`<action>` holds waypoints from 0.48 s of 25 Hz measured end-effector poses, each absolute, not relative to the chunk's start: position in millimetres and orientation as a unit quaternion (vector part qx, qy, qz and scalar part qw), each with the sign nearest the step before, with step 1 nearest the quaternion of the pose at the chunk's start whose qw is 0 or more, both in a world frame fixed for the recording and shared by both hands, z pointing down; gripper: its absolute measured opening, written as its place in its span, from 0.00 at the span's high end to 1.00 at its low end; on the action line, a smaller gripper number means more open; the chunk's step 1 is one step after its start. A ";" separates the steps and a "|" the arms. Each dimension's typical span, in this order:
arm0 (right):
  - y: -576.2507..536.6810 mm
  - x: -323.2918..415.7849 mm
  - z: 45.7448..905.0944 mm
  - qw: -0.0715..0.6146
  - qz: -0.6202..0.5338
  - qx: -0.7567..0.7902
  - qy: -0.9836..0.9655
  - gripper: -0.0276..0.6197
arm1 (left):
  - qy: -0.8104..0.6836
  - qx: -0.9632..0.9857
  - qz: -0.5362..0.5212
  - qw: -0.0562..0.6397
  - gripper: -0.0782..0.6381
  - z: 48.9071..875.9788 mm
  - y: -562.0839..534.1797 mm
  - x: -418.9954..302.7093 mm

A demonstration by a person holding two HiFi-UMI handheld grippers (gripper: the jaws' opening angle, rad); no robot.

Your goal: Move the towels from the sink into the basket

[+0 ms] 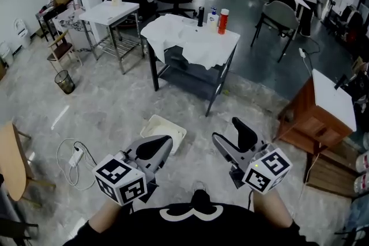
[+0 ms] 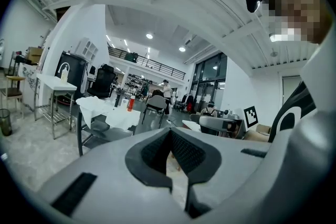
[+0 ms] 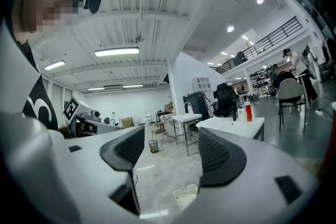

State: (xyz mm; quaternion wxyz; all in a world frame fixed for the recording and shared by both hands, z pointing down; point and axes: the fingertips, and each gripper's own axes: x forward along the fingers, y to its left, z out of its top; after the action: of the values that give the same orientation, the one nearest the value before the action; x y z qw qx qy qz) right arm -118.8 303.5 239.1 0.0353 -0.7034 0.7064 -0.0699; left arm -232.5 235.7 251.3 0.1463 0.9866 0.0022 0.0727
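Floor (image 1: 115, 106) of pale stone filled most of the head view, with a black-framed table (image 1: 154, 72) standing well ahead of the person. White towels (image 1: 184, 43) lay spread over the tabletop in rumpled folds, their edges hanging down the front and left side; whether a sink sat under them could not be made out. Both forearms came in from the bottom edge, close to the body and roughly side by side, each hand hidden behind its gripper's marker cube. The left gripper (image 1: 164, 144) was held low and almost level, pointing forward toward the table, and its own view showed the two dark pads (image 2: 152, 152) meeting at the tips with nothing caught in them. The right gripper (image 1: 226, 129) sat level just beside it, well apart from the towels, its jaws spread wide; in its view only bare floor and the distant table showed through the gap, so it carried nothing. A white basket (image 1: 173, 127) rested on the floor between the person and the table, just beyond the left gripper's tip in the head view, and it appeared low in the right gripper view (image 3: 186, 196) between the open jaws but far below them. No towel could be seen inside it. Three bottles stood at the table's far edge behind the towels: a black one (image 1: 200, 16), a white one (image 1: 212, 18) and a red one (image 1: 223, 21).
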 end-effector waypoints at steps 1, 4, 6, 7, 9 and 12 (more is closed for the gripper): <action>297.9 -103.4 242.3 0.033 -0.073 -0.703 0.706 0.49 | 0.000 0.986 0.076 0.149 0.88 254.7 230.1 -217.9; 281.7 -59.6 251.4 0.028 -0.082 -0.698 0.711 0.46 | -0.007 0.984 0.086 0.155 0.88 263.3 212.6 -172.8; 272.0 -31.6 260.6 0.027 -0.093 -0.690 0.718 0.45 | -0.011 0.983 0.093 0.160 0.88 270.4 200.9 -141.0; 268.0 -17.2 265.7 0.025 -0.099 -0.687 0.719 0.45 | -0.013 0.982 0.096 0.162 0.88 273.9 195.5 -124.9; 262.1 11.2 274.3 0.021 -0.110 -0.684 0.721 0.45 | -0.018 0.981 0.100 0.164 0.88 279.4 186.0 -94.2; 255.8 46.4 285.1 0.011 -0.122 -0.680 0.723 0.44 | -0.028 0.980 0.103 0.168 0.88 285.9 173.2 -56.1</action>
State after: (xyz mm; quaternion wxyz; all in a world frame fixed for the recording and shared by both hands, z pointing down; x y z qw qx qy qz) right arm 46.4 255.8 285.1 0.0114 -0.6796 0.7232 -0.1221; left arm -56.1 173.2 285.9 0.1683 0.9799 -0.0281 0.1030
